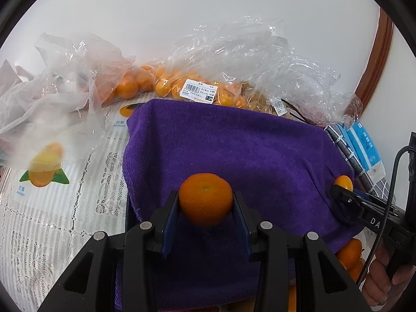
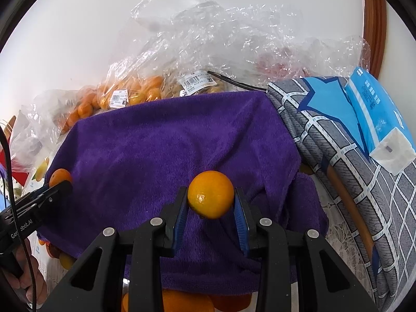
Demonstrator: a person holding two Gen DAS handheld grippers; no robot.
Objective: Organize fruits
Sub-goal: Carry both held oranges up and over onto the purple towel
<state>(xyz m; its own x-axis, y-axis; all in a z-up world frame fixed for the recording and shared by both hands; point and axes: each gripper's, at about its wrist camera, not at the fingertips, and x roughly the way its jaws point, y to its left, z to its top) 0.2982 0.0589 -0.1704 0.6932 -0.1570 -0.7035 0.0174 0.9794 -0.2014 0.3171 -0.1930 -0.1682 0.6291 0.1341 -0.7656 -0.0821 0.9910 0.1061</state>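
My left gripper [image 1: 206,202] is shut on a dark orange mandarin [image 1: 206,199], held above a purple towel [image 1: 234,150]. My right gripper [image 2: 211,202] is shut on a smaller, yellower orange fruit [image 2: 210,198] over the same purple towel [image 2: 169,150]. In the left wrist view the right gripper [image 1: 340,189] enters from the right edge with its fruit [image 1: 343,182] at the tip. The right wrist view catches the left gripper [image 2: 61,184] at the left edge with its mandarin [image 2: 60,176]. More oranges [image 2: 182,301] peek out from under the towel's near edge.
Clear plastic bags of small oranges [image 1: 197,88] and other fruit lie behind the towel against a white wall. Crumpled empty bags [image 1: 52,98] lie left on a lace tablecloth [image 1: 52,221]. A grey-and-blue patterned cloth [image 2: 338,140] with a blue tissue pack [image 2: 377,114] is on the right.
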